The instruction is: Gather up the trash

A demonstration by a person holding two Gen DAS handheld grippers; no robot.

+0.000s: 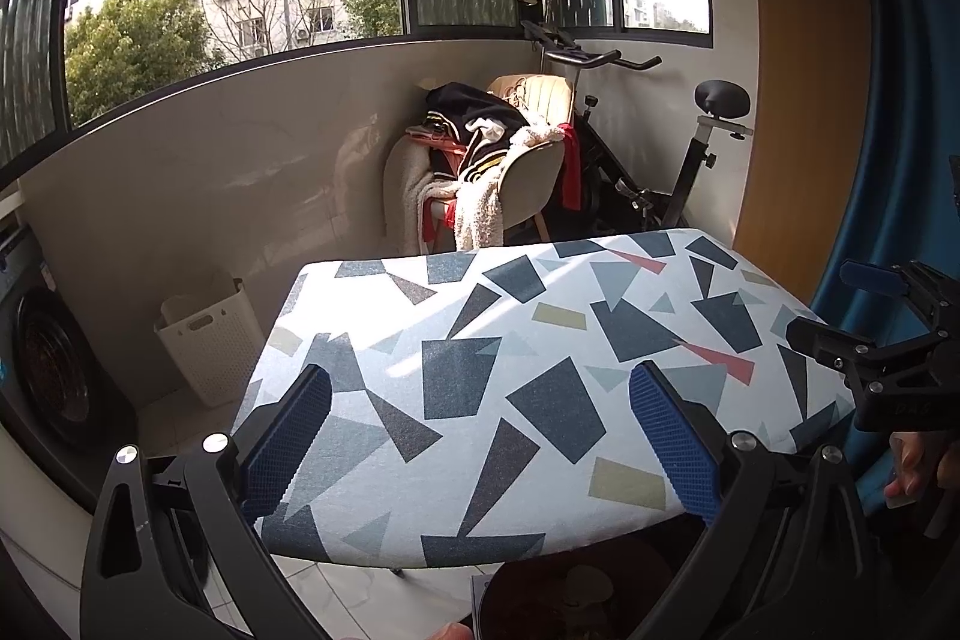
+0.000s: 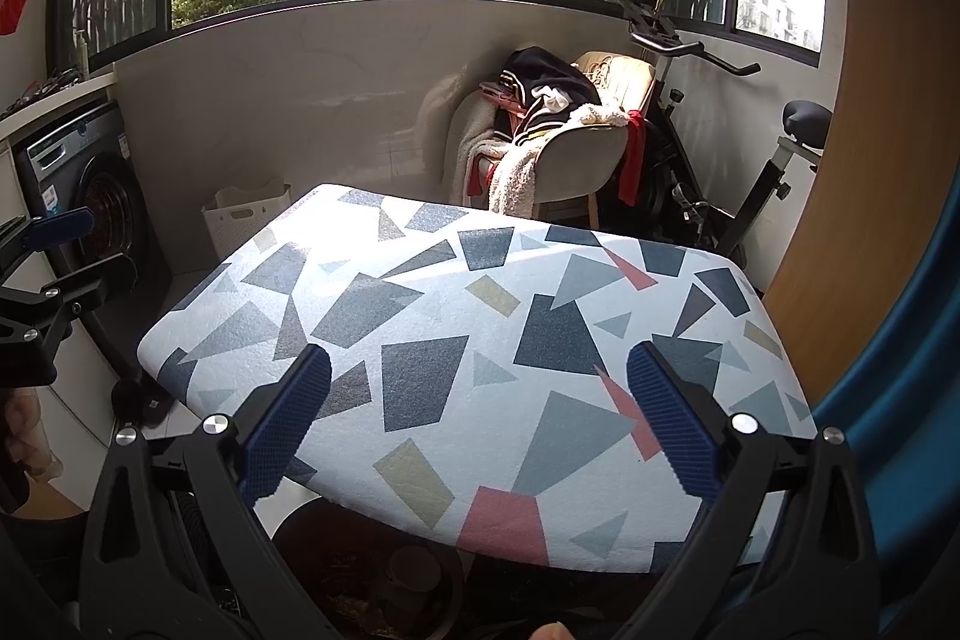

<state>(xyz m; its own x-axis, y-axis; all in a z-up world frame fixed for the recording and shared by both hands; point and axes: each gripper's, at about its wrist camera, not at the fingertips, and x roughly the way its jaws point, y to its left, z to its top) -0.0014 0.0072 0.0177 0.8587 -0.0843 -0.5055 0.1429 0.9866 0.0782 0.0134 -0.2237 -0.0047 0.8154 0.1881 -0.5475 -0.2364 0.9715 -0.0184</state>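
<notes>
A dark round bin [image 2: 372,574], its inside holding brownish debris and a pale cup-like piece, sits low under the near edge of the ironing board [image 2: 456,340], below and just left of the right gripper [image 2: 480,424]; in the left wrist view the same bin [image 1: 570,598] shows below and slightly right of the left gripper [image 1: 480,436]. No loose trash can be made out on the board's geometric-print cover, which fills the space between and beyond both pairs of jaws. Both grippers stand with jaws spread wide, blue ribbed pads apart, holding nothing. In the left wrist view the right gripper [image 1: 840,310] appears at the far right, jaws apart, with a hand [image 1: 912,466] under it. In the right wrist view the left gripper [image 2: 72,250] shows at the far left, also apart. Beyond the jaws, past the board's far edge, a chair [image 2: 576,154] piled with clothes stands against the wall, an exercise bike [image 2: 708,172] right of it. Left of the jaws are a white laundry basket [image 2: 240,214] and a front-loading washing machine [image 2: 90,196].
</notes>
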